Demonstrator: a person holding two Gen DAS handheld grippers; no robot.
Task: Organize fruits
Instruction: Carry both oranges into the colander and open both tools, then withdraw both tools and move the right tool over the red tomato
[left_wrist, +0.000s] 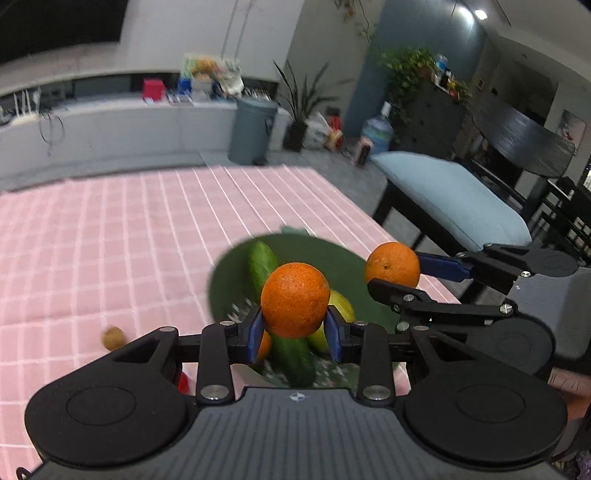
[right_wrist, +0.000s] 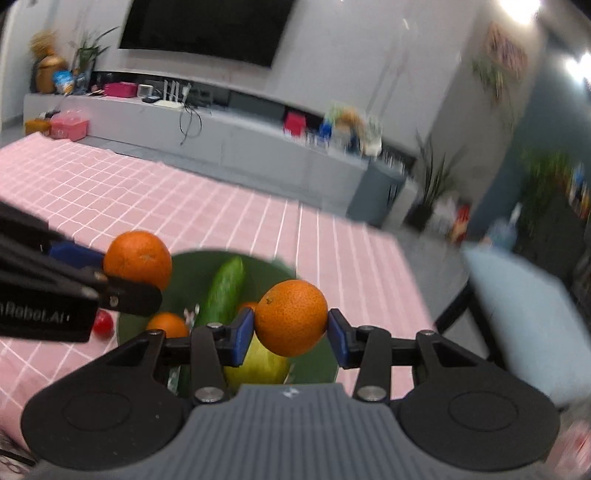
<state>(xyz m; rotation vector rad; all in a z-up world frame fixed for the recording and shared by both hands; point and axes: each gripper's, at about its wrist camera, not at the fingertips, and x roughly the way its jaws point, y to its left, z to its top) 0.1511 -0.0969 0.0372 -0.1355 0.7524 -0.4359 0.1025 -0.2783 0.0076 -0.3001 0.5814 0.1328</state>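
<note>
Right now, working left to right, a small brown fruit (left_wrist: 113, 338) sits alone on the pink cloth (left_wrist: 110, 240), well apart from the bowl, and a red fruit (right_wrist: 102, 324) lies just beside the bowl's left rim. My left gripper (left_wrist: 294, 328) is closed around an orange (left_wrist: 294, 300), both blue pads pressed to its sides, and I hold it above the green bowl (left_wrist: 332, 254). In the bowl I see a cucumber (left_wrist: 263, 263), a yellow fruit (left_wrist: 341, 306) and another orange (right_wrist: 168, 325) low on the left side. Further right, my right gripper (right_wrist: 290, 332) is likewise clamped on a second orange (right_wrist: 291, 317), held over the bowl's right half; the left wrist view shows it nearer the rim. Beyond the table edge stands a chair (left_wrist: 450, 195) with a blue cushion. I judge I am at the placing step, with both oranges carried and neither yet released. Next I need to lower each one into a free gap, away from the cucumber, and open the jaws gently so nothing rolls out. After that, the two loose fruits on the cloth look like the remaining work.
</note>
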